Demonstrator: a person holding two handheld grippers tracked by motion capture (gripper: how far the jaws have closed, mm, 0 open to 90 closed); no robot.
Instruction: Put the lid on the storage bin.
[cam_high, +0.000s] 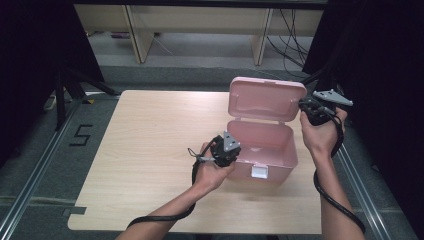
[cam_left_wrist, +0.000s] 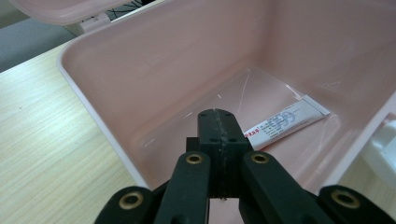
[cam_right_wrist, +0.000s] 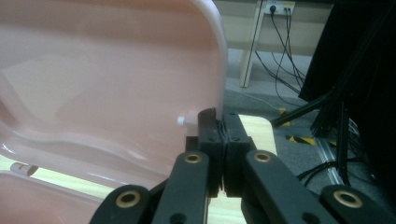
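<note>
Nearest my lens, the left claw (cam_left_wrist: 215, 116) hangs with jaws pressed together and nothing between them, poised over the front rim of the pink box (cam_high: 280, 155), where a white printed packet (cam_left_wrist: 285, 123) lies on the floor inside. At the far right of the worktop (cam_high: 150, 145), I see the right claw (cam_right_wrist: 219, 123), likewise closed on nothing, just beside the edge of the raised lid (cam_high: 267, 97); whether it touches I cannot tell.
</note>
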